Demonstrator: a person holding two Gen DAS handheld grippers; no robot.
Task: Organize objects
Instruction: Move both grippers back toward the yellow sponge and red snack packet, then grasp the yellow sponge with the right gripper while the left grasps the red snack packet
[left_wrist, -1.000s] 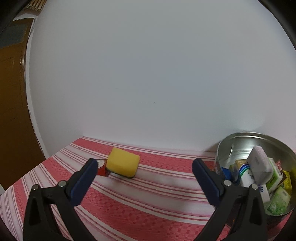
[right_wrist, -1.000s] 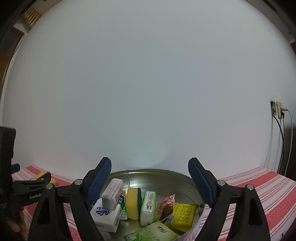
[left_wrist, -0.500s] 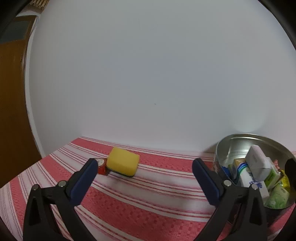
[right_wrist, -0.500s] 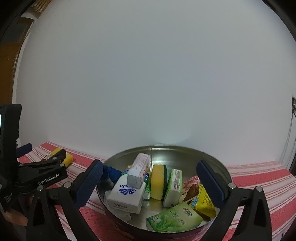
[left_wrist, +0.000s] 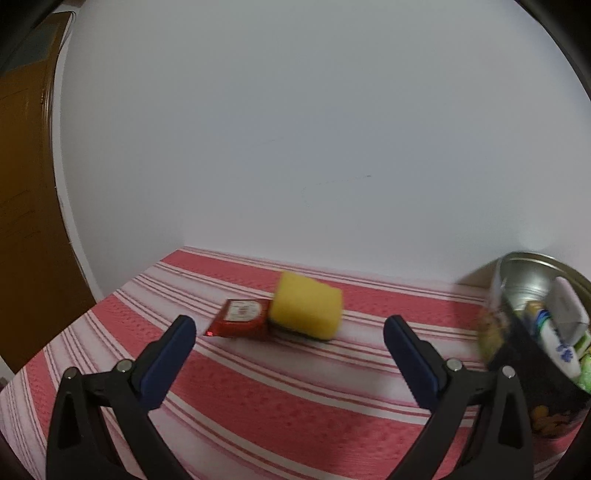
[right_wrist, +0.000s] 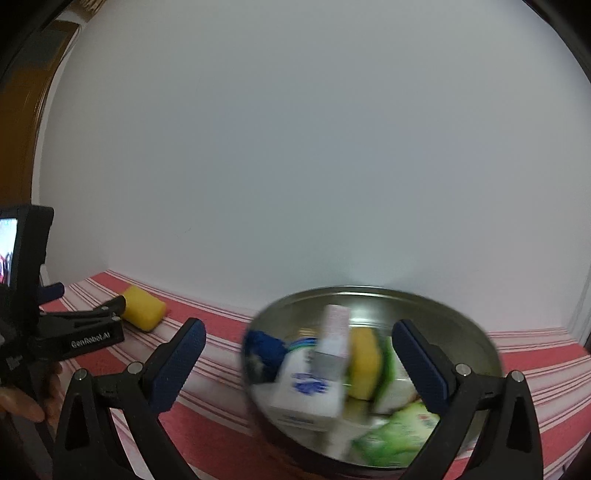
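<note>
Sponge (left_wrist: 306, 311) and red packet (left_wrist: 242, 319) now sit more central and nearer in the left view than a second ago. Left hand-held gripper (left_wrist: 288, 354) and right hand-held gripper (right_wrist: 297, 360) both gape wide, holding nothing. Round metal tin (right_wrist: 369, 295), crammed with boxes, rests on the striped woven counter (left_wrist: 258, 398).

Bare worktop (left_wrist: 295, 398) lies between the left fingers (left_wrist: 166, 354). Sponge (left_wrist: 306, 310) and red packet (left_wrist: 242, 319) block just ahead; the metal bowl (left_wrist: 517, 269) walls their right.
</note>
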